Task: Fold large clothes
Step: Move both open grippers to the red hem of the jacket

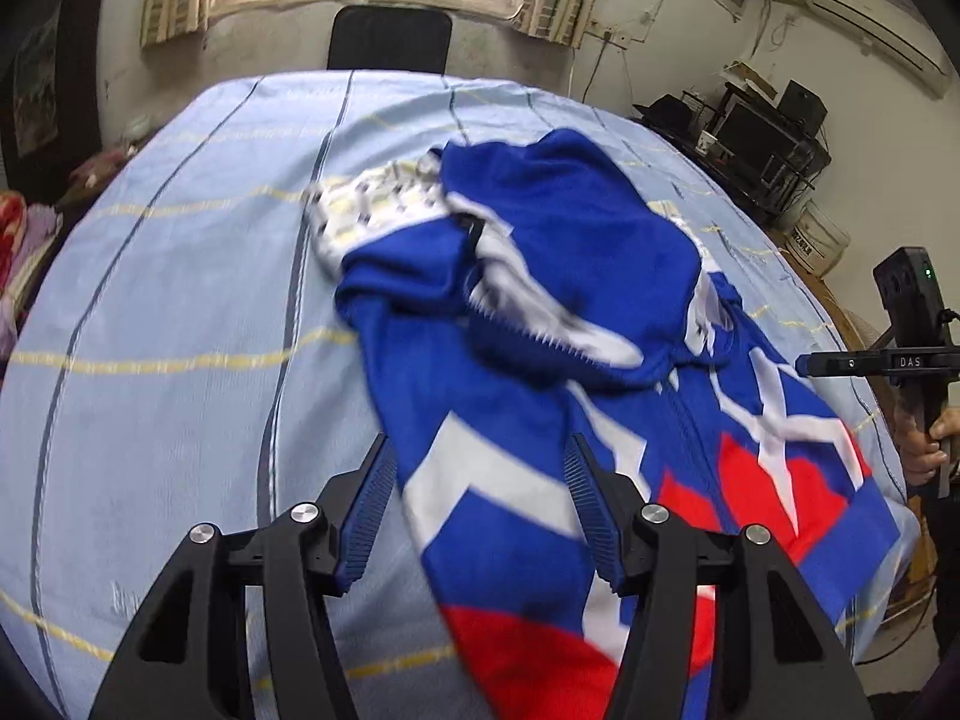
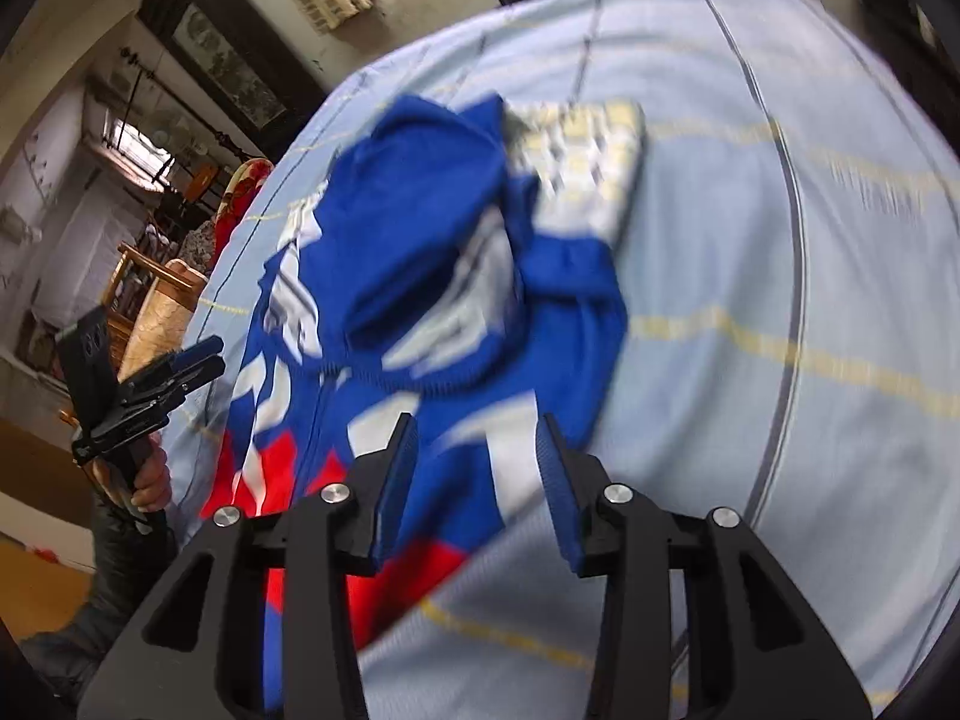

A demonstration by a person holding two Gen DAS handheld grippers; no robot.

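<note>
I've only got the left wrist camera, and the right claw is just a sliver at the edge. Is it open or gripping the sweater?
Observer: Open. The right claw has its fingers spread and pinches nothing.
Operator: What is it pointing at?
Observer: The near blue-and-white part of the crumpled sweater shows between its fingers.
Operator: And to its right?
Observer: Only bare striped bedsheet there.
</note>
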